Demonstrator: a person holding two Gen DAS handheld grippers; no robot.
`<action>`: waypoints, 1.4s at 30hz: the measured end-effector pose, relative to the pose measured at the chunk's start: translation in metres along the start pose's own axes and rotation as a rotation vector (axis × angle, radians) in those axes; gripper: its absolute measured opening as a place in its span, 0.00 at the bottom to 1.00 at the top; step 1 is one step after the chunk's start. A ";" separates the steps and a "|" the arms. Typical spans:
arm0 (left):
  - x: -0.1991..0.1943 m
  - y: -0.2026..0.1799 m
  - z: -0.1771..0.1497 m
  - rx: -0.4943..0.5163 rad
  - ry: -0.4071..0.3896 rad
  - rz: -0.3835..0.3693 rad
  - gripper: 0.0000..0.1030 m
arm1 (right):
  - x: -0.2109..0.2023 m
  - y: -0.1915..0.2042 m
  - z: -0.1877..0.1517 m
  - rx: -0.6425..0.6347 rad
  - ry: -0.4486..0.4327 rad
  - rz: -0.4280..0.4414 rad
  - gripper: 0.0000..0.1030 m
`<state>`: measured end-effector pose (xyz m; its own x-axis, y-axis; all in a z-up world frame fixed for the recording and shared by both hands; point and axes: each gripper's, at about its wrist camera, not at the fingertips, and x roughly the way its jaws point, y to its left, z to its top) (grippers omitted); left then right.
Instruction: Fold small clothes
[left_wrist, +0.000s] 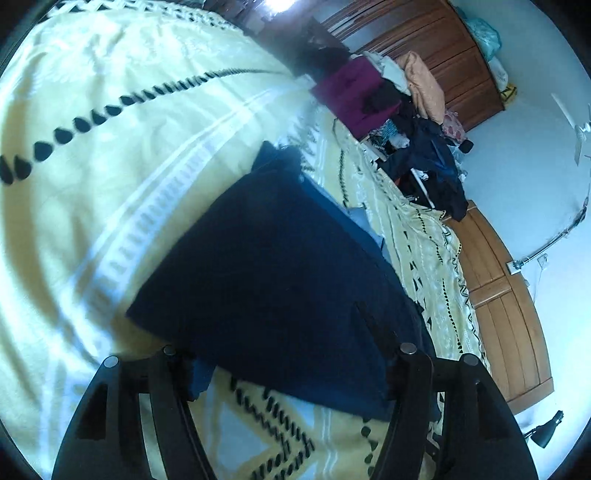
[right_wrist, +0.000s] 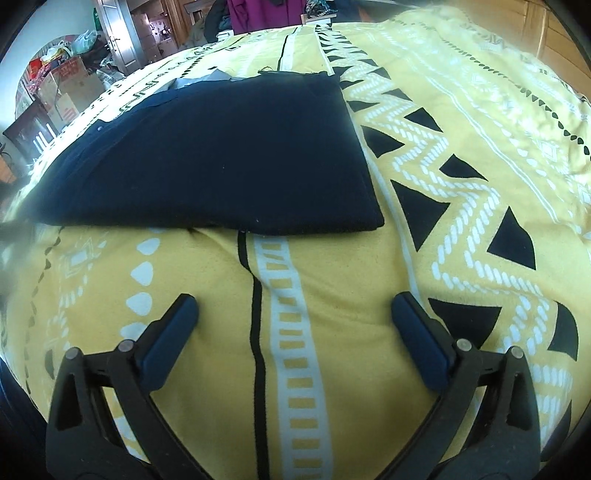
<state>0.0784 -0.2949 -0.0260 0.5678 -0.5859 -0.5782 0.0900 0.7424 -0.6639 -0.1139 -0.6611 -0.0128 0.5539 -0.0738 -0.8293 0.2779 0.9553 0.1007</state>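
Garment folded on bedspread; far layers hidden. Left tongs apart, right tongs apart.

Left tongs are spread wide, both black arms reaching up from the bottom of their own view. The whole tool is rolled to one side, so the scene leans hard. One finger shows as a dark bar pointing up and forward; the other tip is hard to make out against the dark behind it. Right tongs sit level and square, also parted wide, with nothing caught between them. Their blue pads face each other across the gap, black linkage and pivot pins showing beneath.
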 end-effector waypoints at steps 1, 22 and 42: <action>0.002 -0.003 0.001 0.010 -0.014 0.004 0.66 | 0.001 0.000 0.001 -0.001 0.001 -0.001 1.00; 0.040 0.001 0.028 0.017 -0.013 -0.041 0.21 | -0.046 0.029 0.032 -0.007 -0.020 0.049 0.66; 0.030 -0.155 -0.005 0.770 -0.082 0.074 0.21 | 0.114 0.332 0.301 -0.216 0.429 0.638 0.85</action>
<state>0.0771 -0.4289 0.0567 0.6506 -0.5222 -0.5513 0.5753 0.8129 -0.0911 0.2775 -0.4385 0.0914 0.1925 0.5808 -0.7910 -0.1740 0.8135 0.5549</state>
